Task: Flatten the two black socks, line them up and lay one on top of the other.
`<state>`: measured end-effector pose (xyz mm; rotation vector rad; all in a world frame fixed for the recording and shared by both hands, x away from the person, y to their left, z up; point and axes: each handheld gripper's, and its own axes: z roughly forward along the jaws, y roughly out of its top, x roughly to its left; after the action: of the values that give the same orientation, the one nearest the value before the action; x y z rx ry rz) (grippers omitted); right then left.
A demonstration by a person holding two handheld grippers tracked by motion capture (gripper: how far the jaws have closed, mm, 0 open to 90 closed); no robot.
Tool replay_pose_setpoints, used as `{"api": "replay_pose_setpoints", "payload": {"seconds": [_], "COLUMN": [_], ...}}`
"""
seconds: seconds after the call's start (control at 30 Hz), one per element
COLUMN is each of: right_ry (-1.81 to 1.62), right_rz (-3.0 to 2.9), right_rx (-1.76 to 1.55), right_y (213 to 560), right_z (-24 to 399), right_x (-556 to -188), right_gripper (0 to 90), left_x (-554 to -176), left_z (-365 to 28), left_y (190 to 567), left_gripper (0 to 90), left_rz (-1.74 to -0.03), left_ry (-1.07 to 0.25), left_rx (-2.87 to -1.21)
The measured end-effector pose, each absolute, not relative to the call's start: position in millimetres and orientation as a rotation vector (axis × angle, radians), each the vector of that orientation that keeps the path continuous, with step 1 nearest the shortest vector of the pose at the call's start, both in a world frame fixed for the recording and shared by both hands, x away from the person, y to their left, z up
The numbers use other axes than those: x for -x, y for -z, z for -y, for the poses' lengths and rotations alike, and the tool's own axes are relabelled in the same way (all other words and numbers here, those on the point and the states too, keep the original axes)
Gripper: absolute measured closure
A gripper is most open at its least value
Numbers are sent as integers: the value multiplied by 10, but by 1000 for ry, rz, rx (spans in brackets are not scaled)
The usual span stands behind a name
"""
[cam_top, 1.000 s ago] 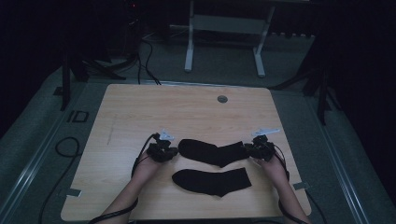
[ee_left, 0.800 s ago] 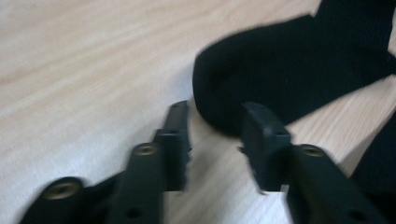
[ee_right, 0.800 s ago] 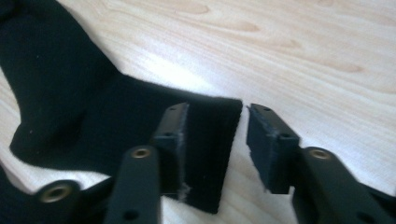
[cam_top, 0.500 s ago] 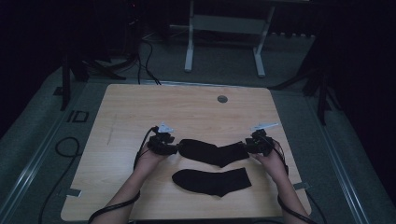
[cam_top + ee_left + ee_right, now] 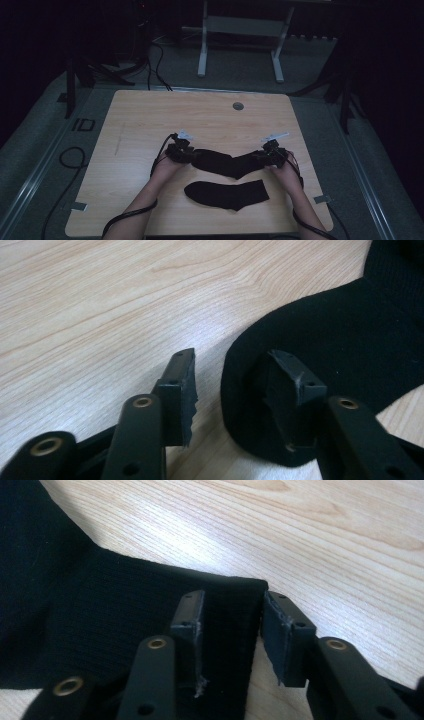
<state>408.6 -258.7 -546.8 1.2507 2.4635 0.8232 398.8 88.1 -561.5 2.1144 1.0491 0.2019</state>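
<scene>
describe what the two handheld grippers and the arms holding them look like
Both the left gripper and right gripper are black, each with a pale plate on top and a black cable trailing past the forearms. Close up, the jaws are flat black bars with brass-ringed holes and rubbery ridged pads. The forearms are bare, no sleeves.

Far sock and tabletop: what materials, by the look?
Far sock: black knitted fabric, matte; fine ribbing shows in the right gripper view. Fibre can't be told. Tabletop: light wood-grain surface, smooth with slight sheen; looks like laminate or veneer, though solid wood isn't ruled out.
</scene>
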Motion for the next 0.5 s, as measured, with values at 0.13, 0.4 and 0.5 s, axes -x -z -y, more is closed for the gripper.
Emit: {"api": "replay_pose_setpoints", "payload": {"seconds": [0.13, 0.4, 0.5], "right_ry": [-829, -847, -882], "right_rz": [-2475, -2455, -2436], "right_rx": [-1233, -1228, -1234], "right_y": [5468, 5440, 5378], "right_z": [2565, 2552, 2585], "right_x": [-4076, -4038, -4023], "right_gripper": [734, 832, 836], "left_x": [-3975, -3906, -3878], "left_z": [-817, -749, -775], "left_y": [5628, 5535, 5471], "left_gripper": [785, 875, 876], "left_rz": [-1002, -960, -961], "left_ry": [-187, -209, -215], "left_rx": [-2143, -2151, -2133]}}
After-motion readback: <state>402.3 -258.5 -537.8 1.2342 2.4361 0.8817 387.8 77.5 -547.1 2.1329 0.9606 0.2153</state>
